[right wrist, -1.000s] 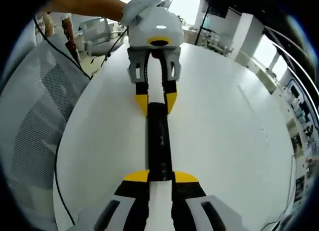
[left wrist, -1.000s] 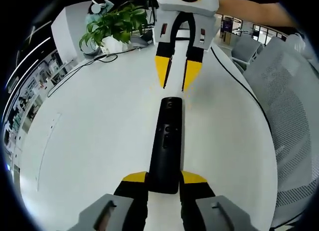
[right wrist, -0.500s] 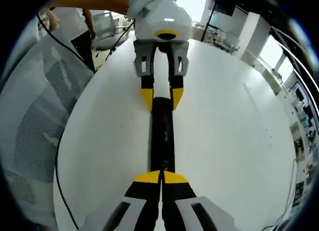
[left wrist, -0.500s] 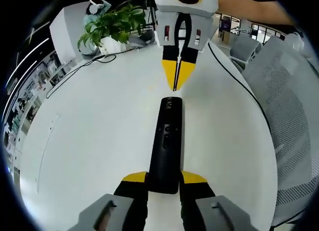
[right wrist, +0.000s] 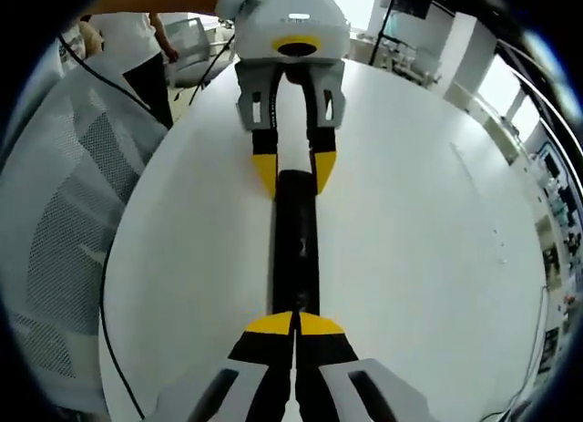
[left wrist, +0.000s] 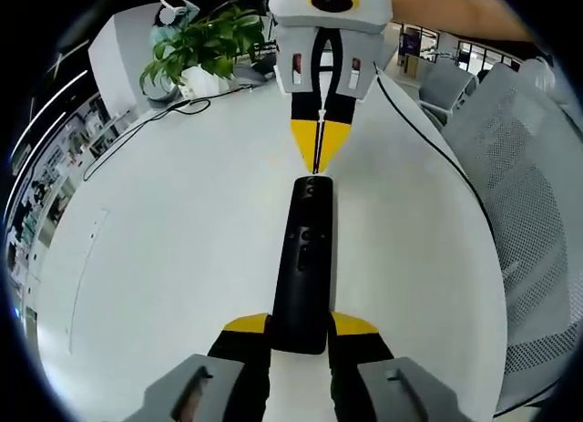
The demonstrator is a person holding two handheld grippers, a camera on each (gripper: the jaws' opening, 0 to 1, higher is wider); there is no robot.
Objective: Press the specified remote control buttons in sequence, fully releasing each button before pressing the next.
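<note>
A long black remote lies on the white table. My left gripper is shut on its near end, one yellow tip on each side. Opposite it, my right gripper points down at the remote's far end with its jaws pressed together. In the right gripper view the shut right gripper covers the near end of the remote. There the left gripper clamps the far end. Whether the tips touch a button cannot be told.
A potted plant and a black cable lie at the table's far left side. A grey mesh chair stands along the table's edge. A person's arm reaches in behind the right gripper.
The right gripper's jaws went from open to shut, and the shut tips have since come closer to the remote's end. The left gripper and the remote stayed still.
</note>
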